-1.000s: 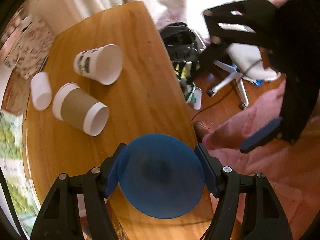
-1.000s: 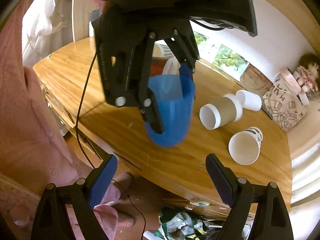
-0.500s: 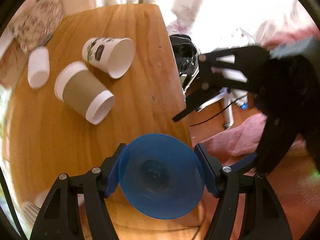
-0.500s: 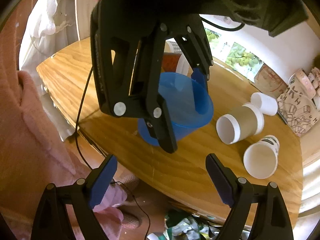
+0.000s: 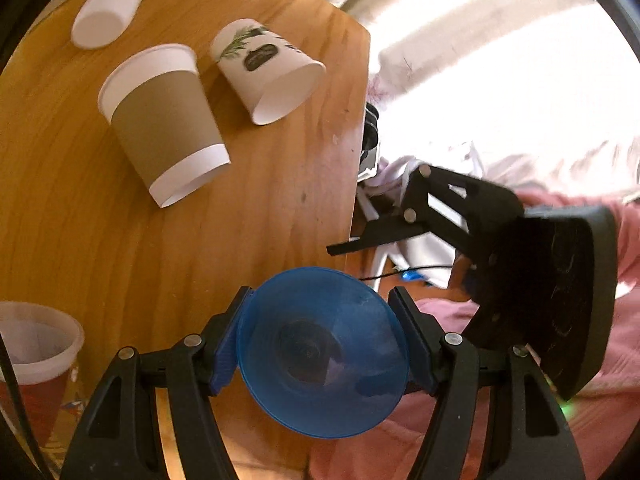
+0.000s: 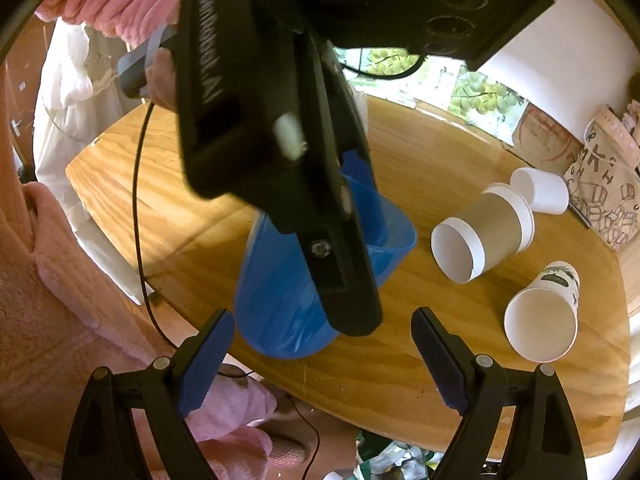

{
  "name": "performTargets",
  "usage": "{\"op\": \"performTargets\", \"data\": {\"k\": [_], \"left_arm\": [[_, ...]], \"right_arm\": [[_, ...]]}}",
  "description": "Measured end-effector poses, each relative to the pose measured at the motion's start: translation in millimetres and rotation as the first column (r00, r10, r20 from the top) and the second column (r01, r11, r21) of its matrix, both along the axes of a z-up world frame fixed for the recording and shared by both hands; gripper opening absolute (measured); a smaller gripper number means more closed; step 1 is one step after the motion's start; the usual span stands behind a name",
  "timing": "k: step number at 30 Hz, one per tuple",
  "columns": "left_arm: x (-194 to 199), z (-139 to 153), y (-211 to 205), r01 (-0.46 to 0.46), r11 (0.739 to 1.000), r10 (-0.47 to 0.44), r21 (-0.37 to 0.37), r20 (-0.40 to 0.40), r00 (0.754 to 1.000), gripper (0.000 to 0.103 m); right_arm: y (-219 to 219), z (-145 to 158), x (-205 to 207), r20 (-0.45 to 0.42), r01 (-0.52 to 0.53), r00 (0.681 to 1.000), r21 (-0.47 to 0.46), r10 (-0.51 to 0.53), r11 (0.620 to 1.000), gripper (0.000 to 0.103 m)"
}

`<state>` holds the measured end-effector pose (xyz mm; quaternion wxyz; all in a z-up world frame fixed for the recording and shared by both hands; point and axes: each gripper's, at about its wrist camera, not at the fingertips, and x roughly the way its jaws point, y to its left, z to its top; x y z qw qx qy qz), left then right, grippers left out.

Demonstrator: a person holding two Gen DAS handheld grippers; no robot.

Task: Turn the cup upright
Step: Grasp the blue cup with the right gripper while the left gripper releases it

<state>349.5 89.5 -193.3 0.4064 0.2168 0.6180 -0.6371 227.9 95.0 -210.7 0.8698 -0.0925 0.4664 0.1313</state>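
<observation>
My left gripper [image 5: 320, 344] is shut on a translucent blue plastic cup [image 5: 324, 354], its mouth facing the camera. In the right wrist view the blue cup [image 6: 280, 304] hangs tilted above the wooden table's [image 6: 400, 344] near edge, rim up and to the right, with the left gripper's black body across it. My right gripper [image 6: 322, 354] is open and empty, just below the cup; it also shows in the left wrist view [image 5: 404, 228] at the right.
Three paper cups lie on their sides: a brown-sleeved one [image 5: 168, 124], a white leaf-printed one [image 5: 272, 68] and a small white one [image 5: 108, 8]. A red cup with a white rim [image 5: 36, 364] stands at the left. Pink fabric [image 6: 60, 280] lies by the table edge.
The left gripper has rotated with the blue cup, tipping its rim upward. The camera has swung closer over the table. The right gripper stays open below.
</observation>
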Motion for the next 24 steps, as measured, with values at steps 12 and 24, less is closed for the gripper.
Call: {"op": "performTargets", "data": {"k": [12,24], "left_arm": [[19,-19,-8,-0.062,0.996,0.069,0.061,-0.127,0.989,0.073],[40,-38,-9,-0.104,0.99,0.115,0.1,-0.116,0.987,0.073]], "right_arm": [[0,-4,12,-0.03,0.047,0.999,0.071,-0.045,0.996,0.09],[-5,-8,29,-0.041,0.15,0.988,0.138,-0.146,0.979,0.09]]}}
